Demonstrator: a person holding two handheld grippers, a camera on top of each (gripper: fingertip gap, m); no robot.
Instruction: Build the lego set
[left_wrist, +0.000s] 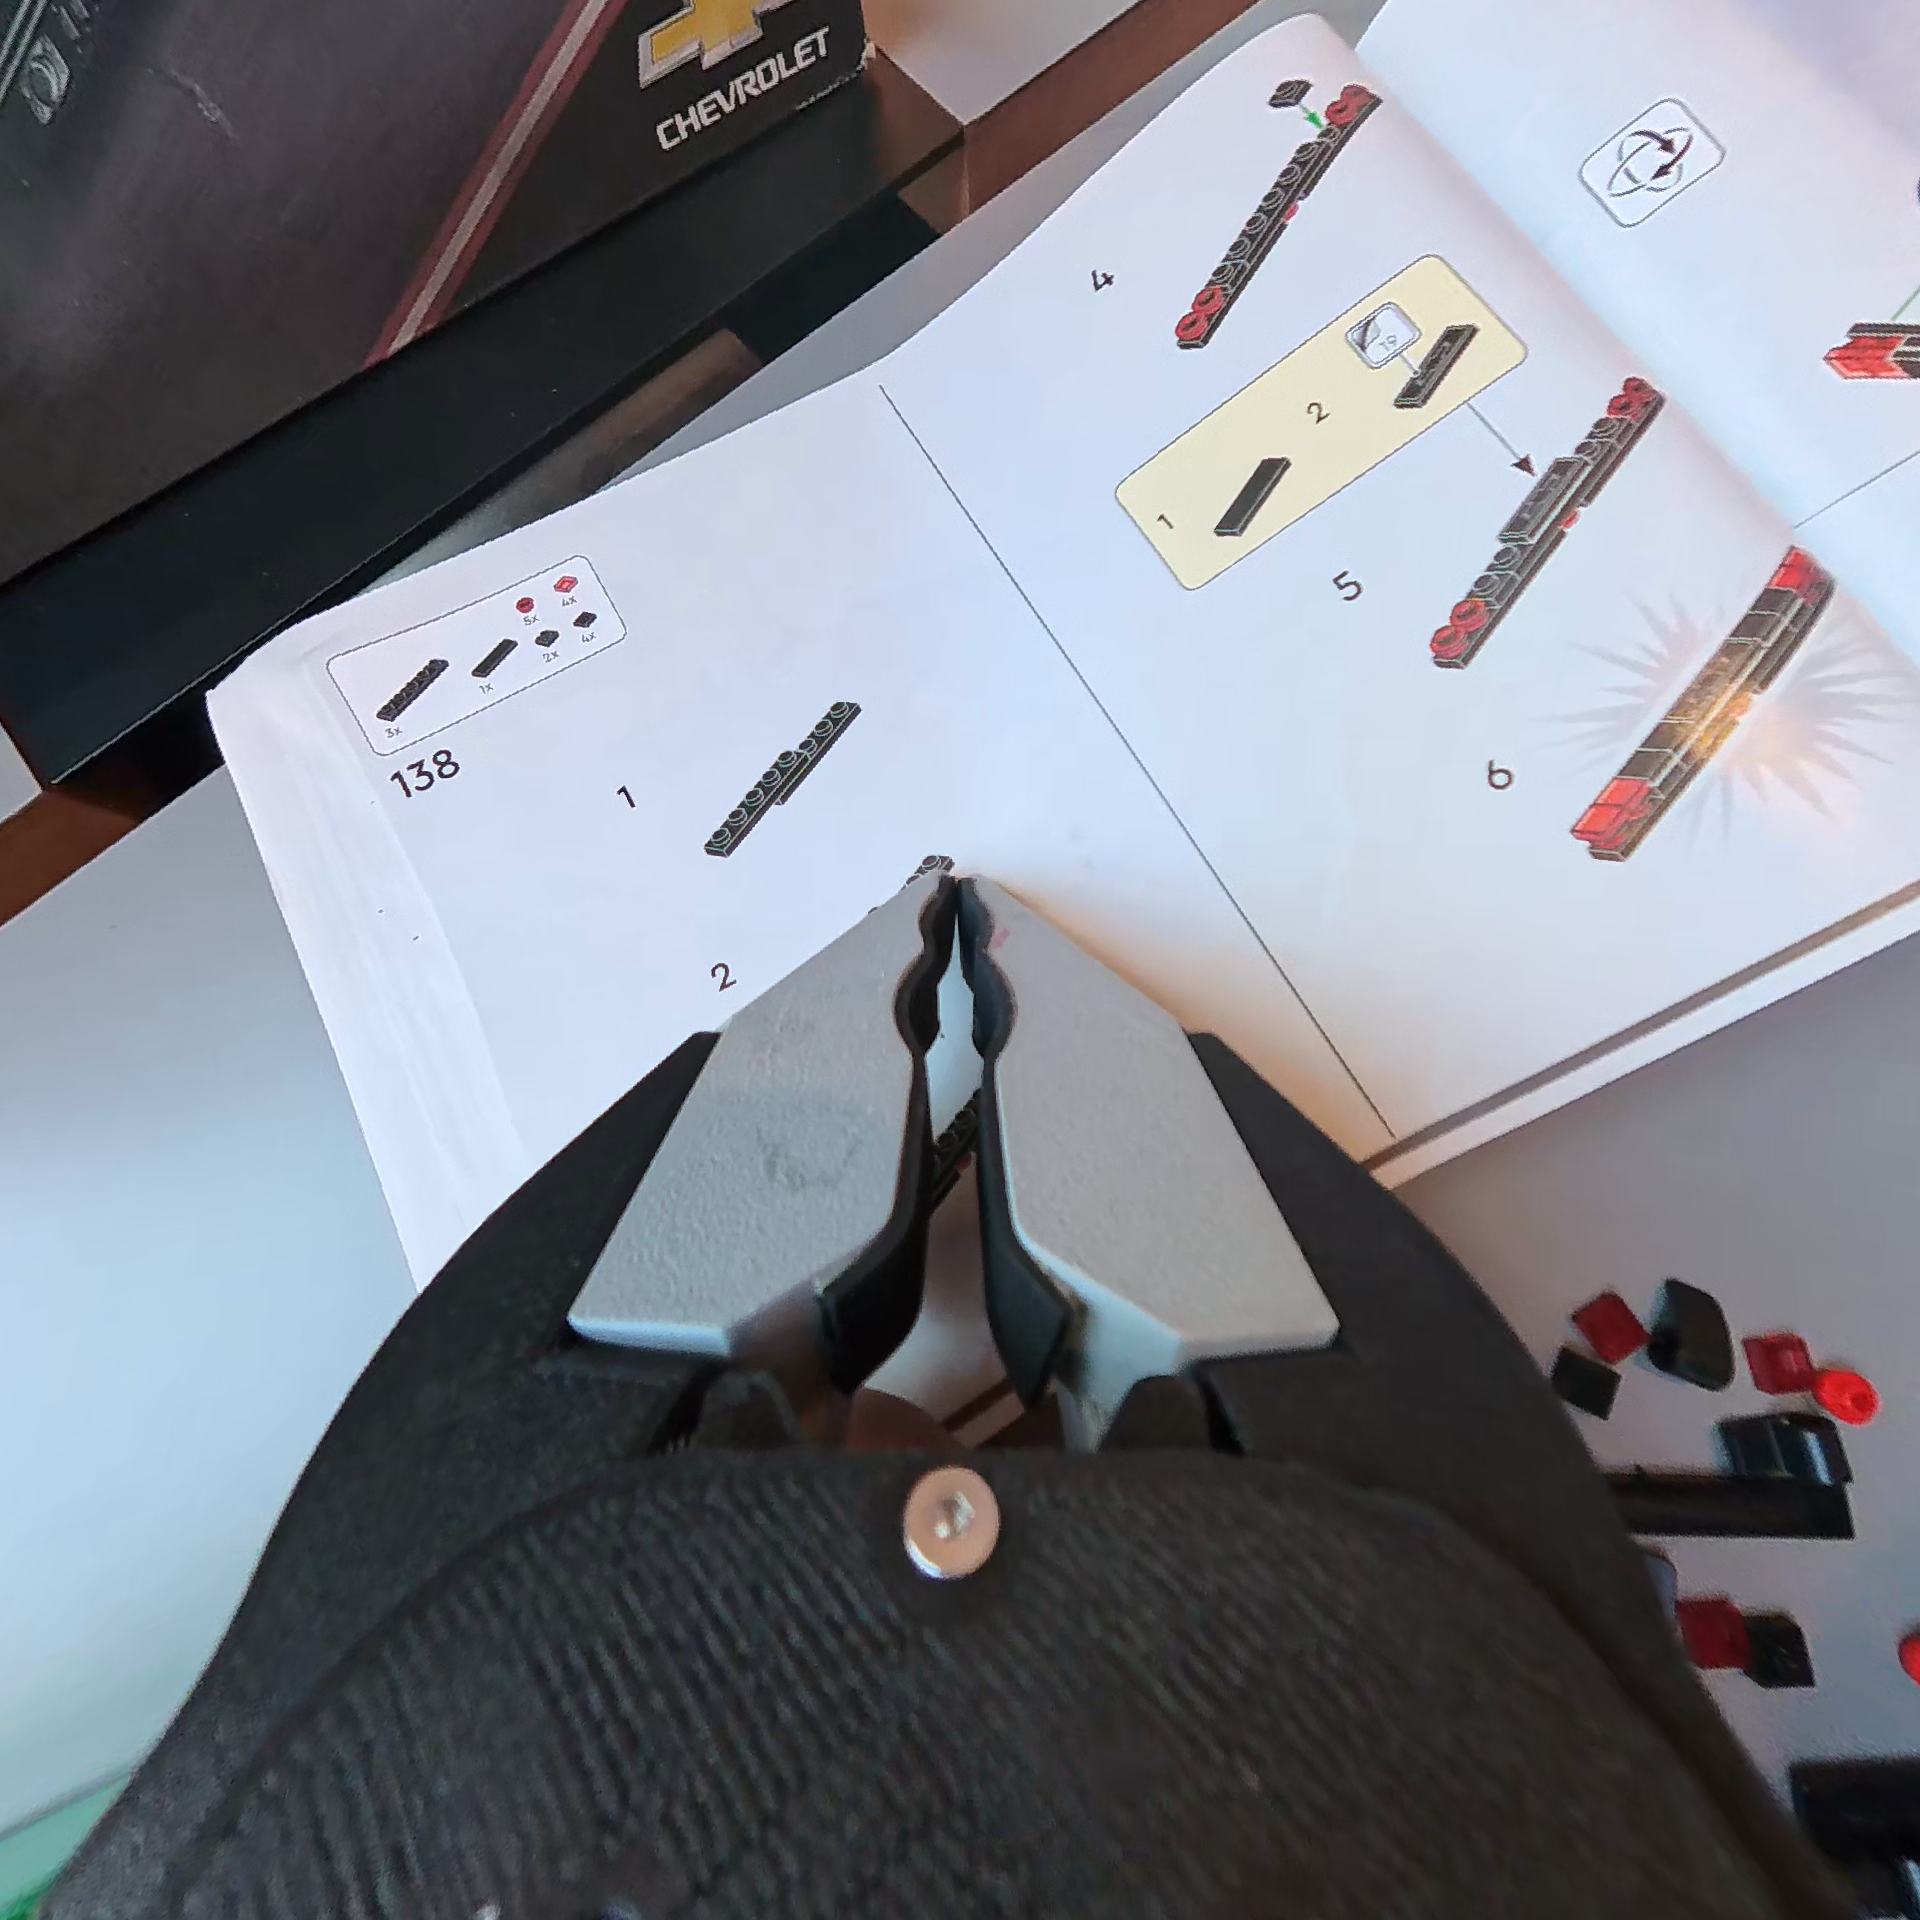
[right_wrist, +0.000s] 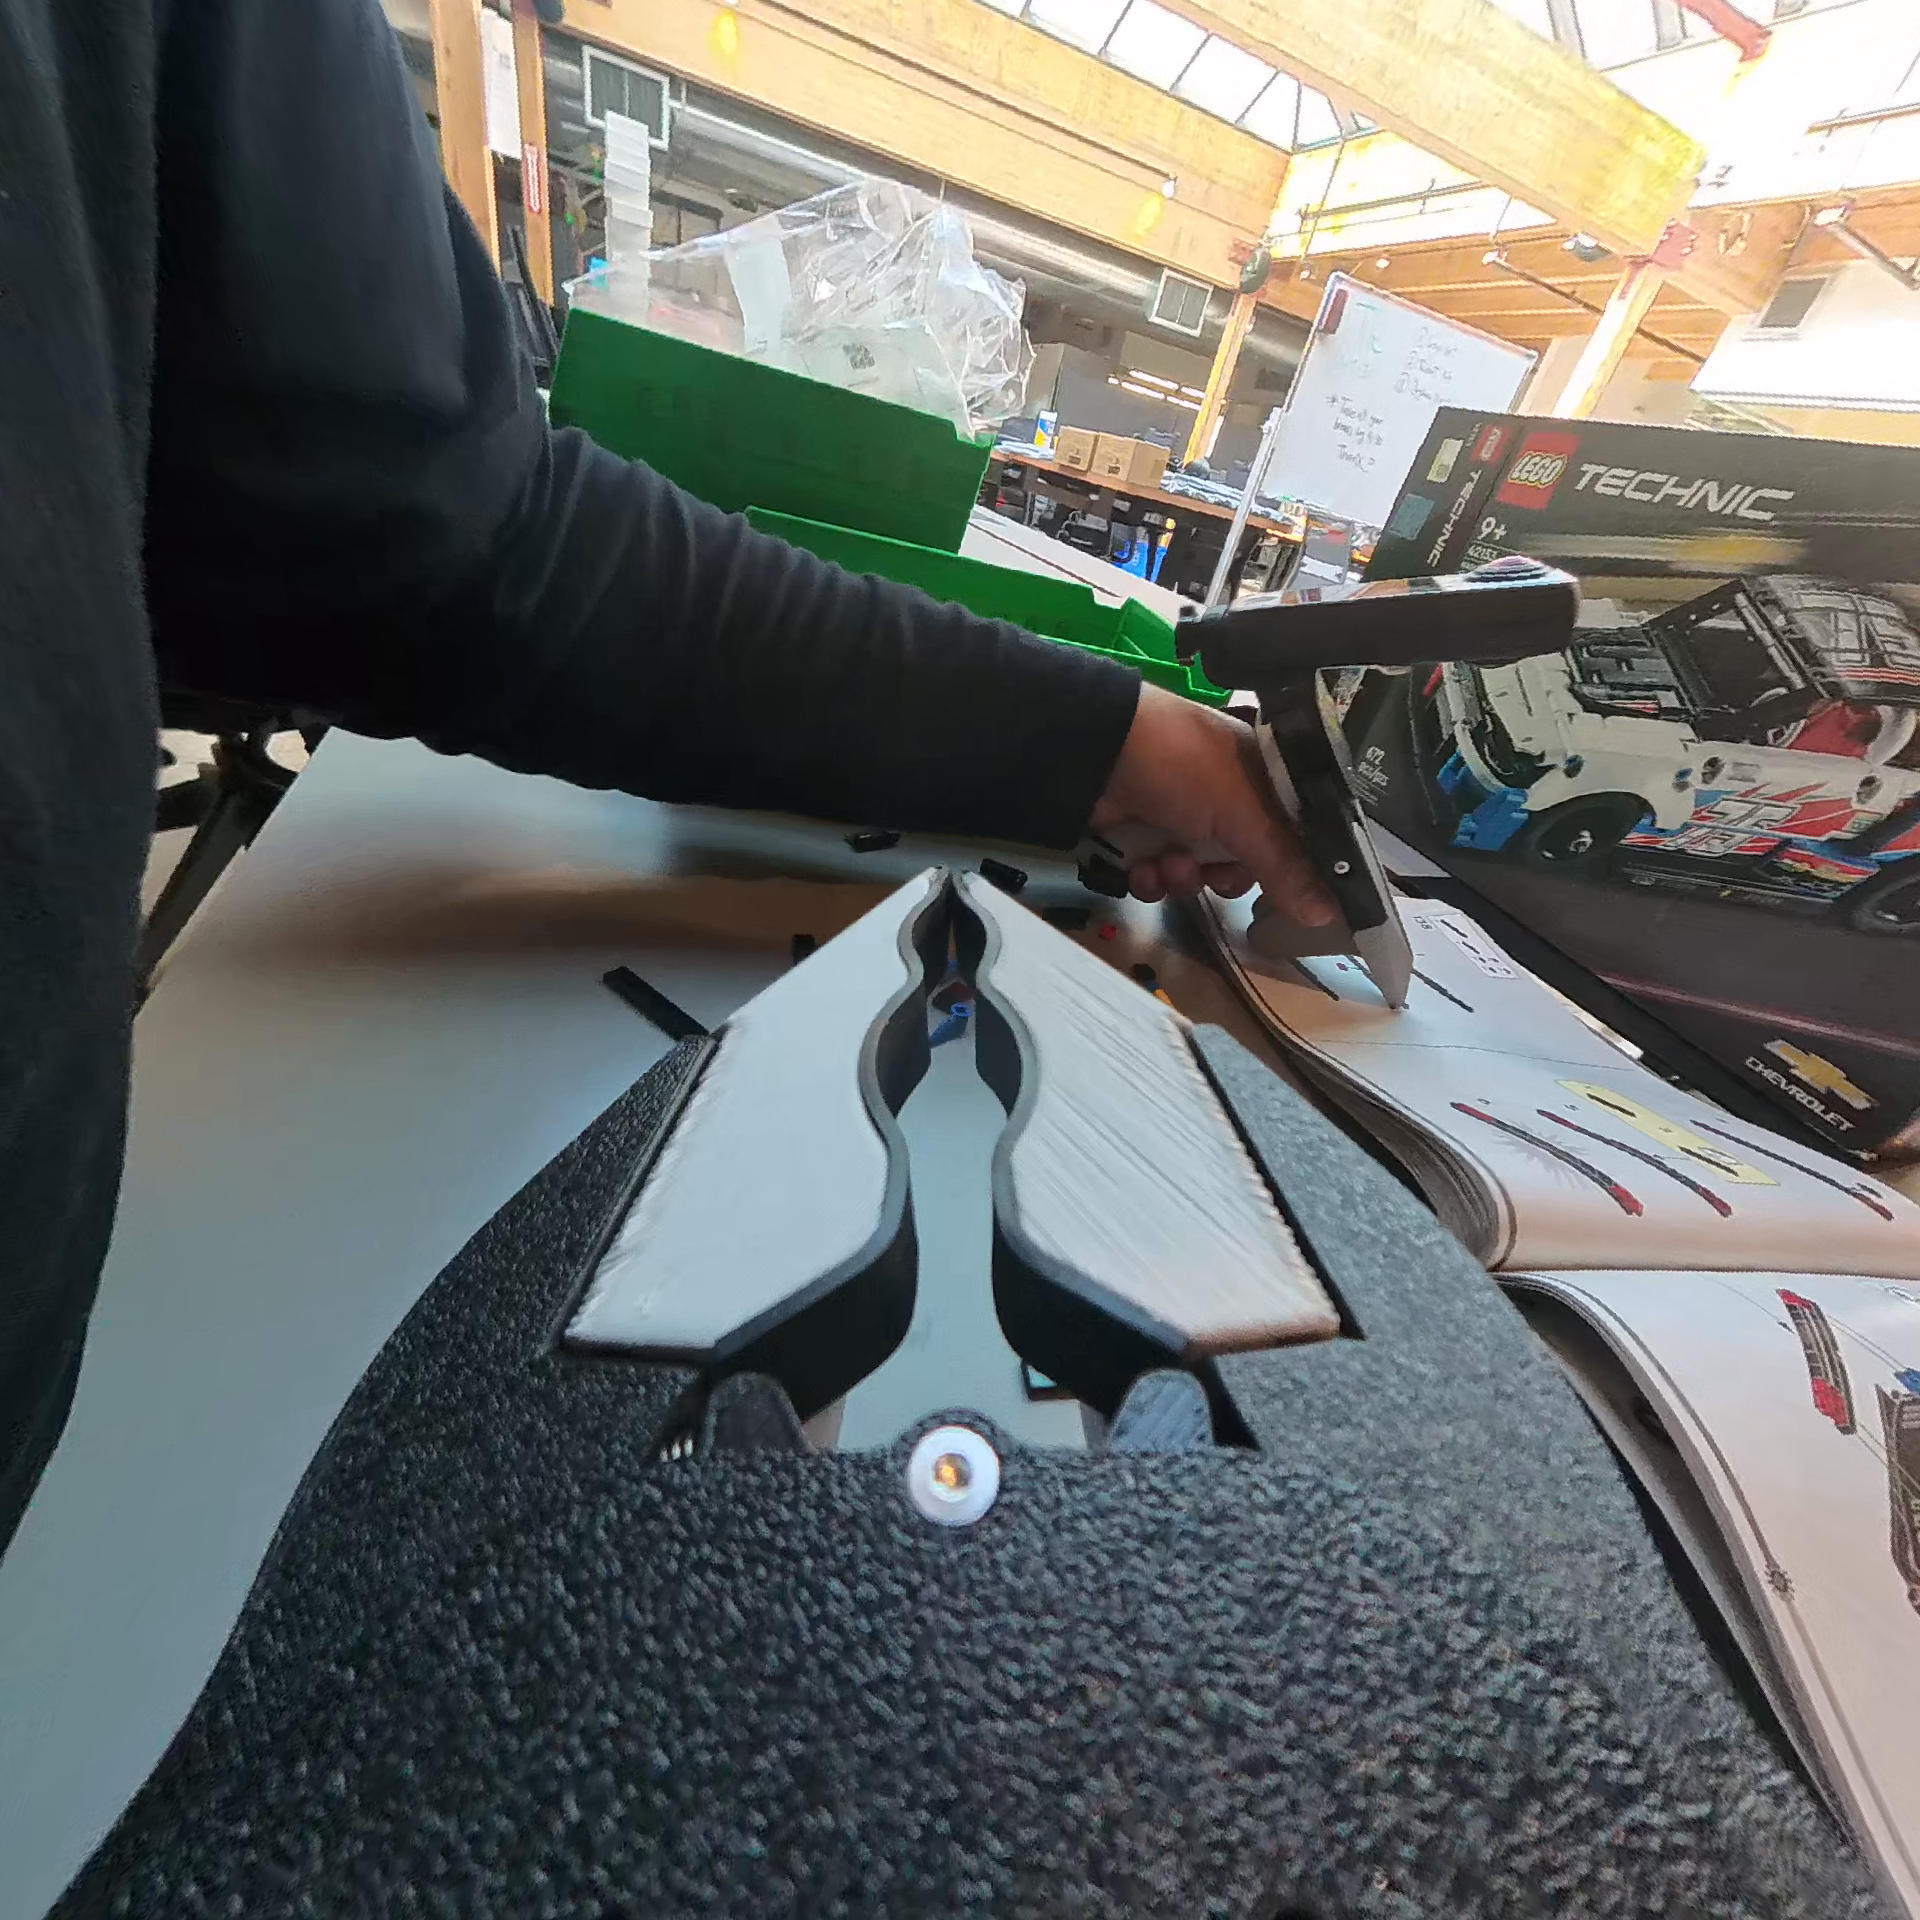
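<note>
The open instruction booklet (left_wrist: 935, 644) lies on the grey table. My left gripper (left_wrist: 954, 883) is shut with nothing between its tips, which rest on the booklet's left page. It also shows in the right wrist view (right_wrist: 1392, 992), held by a hand, tip down on the page. Loose red and black Lego pieces (left_wrist: 1704, 1382) lie on the table to the right of the left gripper. My right gripper (right_wrist: 954, 881) is shut and empty, held above the table. A small blue piece (right_wrist: 951, 1016) shows through the gap behind its fingers.
The black Lego box (right_wrist: 1683, 748) stands behind the booklet; it also shows in the left wrist view (left_wrist: 312, 260). Green bins (right_wrist: 769, 426) with clear plastic bags stand at the back. A black-sleeved arm (right_wrist: 727, 644) crosses the table. Small black pieces (right_wrist: 649, 1000) lie scattered on it. One gripper's finger ends stand about 30 cm off the other's.
</note>
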